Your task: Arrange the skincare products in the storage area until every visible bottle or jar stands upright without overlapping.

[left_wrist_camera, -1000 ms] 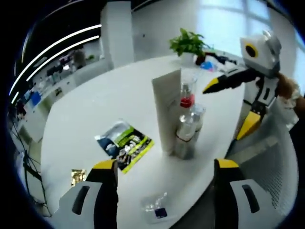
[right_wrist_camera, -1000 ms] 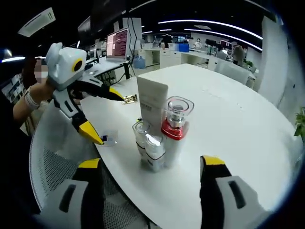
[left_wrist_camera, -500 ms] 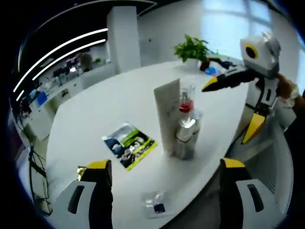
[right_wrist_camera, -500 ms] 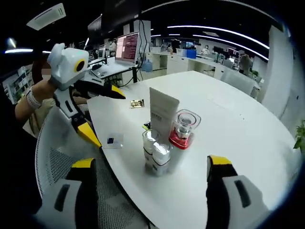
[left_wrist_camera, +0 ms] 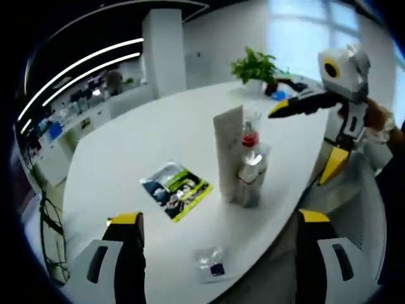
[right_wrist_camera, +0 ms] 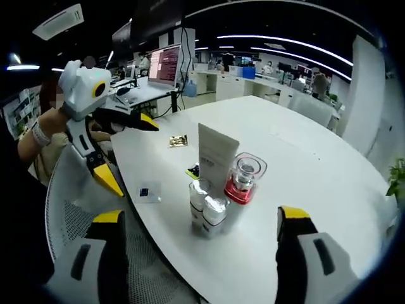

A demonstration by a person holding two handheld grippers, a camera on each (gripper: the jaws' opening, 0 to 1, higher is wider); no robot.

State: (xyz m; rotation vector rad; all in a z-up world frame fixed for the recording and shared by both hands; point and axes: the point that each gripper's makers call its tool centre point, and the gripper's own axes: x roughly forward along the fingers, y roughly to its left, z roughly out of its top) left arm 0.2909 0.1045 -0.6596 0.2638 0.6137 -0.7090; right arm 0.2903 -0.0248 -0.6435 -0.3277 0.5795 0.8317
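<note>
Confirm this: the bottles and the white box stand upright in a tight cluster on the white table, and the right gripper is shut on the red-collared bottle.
Not quite. The right gripper is open, its jaws spread wide and short of the cluster, as the right gripper view shows. The rest holds: the red-collared bottle, the other bottles and the white box stand upright together on the white table.

no legible text, labels too blurred

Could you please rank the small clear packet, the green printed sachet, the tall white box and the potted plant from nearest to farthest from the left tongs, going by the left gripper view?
1. Small clear packet, between the tongs.
2. Green printed sachet, mid-table, left.
3. Tall white box, beside the bottles.
4. Potted plant, far edge.
</note>
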